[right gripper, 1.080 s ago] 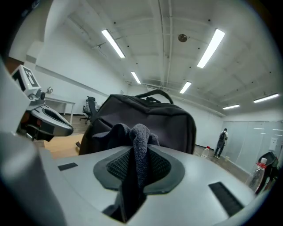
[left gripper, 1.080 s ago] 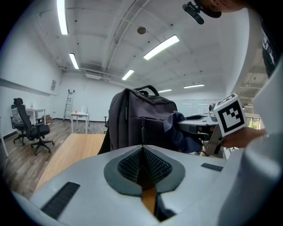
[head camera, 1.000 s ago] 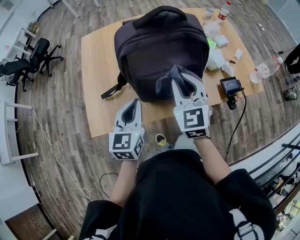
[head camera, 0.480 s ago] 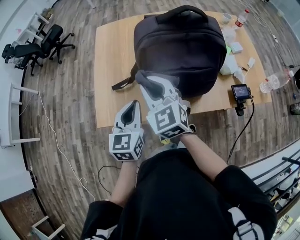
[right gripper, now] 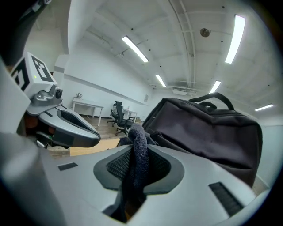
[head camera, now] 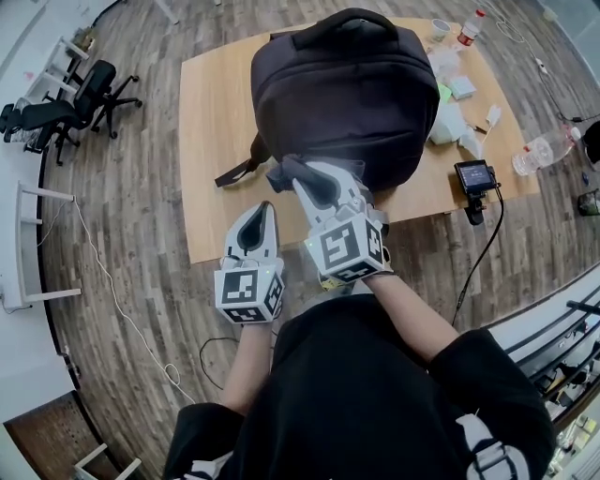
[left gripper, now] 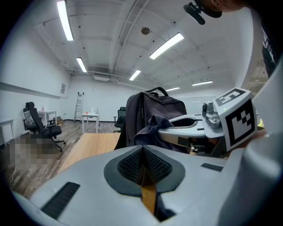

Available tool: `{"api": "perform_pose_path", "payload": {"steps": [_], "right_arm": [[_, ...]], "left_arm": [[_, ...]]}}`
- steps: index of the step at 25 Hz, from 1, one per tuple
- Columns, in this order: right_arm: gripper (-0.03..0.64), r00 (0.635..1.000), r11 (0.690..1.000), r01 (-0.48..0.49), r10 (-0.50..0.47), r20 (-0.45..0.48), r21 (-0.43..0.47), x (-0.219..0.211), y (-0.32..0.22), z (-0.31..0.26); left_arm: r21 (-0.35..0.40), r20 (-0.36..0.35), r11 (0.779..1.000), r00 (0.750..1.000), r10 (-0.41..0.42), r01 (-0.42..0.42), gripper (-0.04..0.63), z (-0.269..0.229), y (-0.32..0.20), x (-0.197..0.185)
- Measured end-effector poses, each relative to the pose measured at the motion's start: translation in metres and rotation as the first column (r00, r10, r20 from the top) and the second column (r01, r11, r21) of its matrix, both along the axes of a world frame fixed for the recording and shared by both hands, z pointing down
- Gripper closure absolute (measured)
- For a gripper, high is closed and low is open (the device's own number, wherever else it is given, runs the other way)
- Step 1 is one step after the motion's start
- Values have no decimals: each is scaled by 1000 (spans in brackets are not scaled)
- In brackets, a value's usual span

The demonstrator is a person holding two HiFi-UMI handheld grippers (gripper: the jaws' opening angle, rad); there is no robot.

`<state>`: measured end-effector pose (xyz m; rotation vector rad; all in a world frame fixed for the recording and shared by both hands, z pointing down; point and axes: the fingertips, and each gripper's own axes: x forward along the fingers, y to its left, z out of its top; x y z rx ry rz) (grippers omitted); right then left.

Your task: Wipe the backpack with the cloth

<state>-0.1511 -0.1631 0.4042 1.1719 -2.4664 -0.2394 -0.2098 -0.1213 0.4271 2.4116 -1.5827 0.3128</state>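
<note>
Bright, even light from ceiling strip lamps (left gripper: 166, 45); strong fisheye bending at edges, near foreground soft, shadows faint.

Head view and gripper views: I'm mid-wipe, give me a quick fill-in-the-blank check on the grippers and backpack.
The right gripper is ____ on the cloth.
The left gripper is shut and holds ____.
The gripper nearer the backpack, which rests on the table, is the ____ one.
Missing words: shut; nothing; right.

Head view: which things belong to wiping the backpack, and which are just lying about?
In the job: backpack, cloth, right claw shut on the cloth.
Lying about: plastic bottle, small screen device, cup, office chairs.
</note>
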Motion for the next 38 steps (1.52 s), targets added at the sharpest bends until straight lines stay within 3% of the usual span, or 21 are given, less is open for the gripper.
{"api": "perform_pose_path", "payload": {"steps": [5, 10, 14, 24, 29, 38], "right_arm": [[537, 996, 997, -74, 73, -51, -14, 54, 1, 5], [536, 975, 979, -206, 204, -87, -8, 126, 0, 8], [534, 952, 952, -305, 303, -46, -38, 177, -5, 9], [534, 913, 915, -403, 401, -73, -15, 211, -2, 18], [534, 891, 888, -453, 447, -84, -79, 227, 3, 39], [535, 921, 909, -389, 381, -78, -148, 195, 10, 50]], "left_arm": [[2, -2, 998, 998, 56, -56, 578, 1, -8, 23], [-5, -4, 995, 995, 103, -104, 578, 4, -13, 44], [-7, -5, 992, 992, 128, -128, 577, 6, -16, 54], [-4, -12, 991, 991, 135, -135, 578, 5, -15, 56], [-13, -6, 992, 992, 129, -129, 577, 8, -16, 49], [-14, -15, 988, 988, 151, -151, 578, 8, -18, 58]]}}
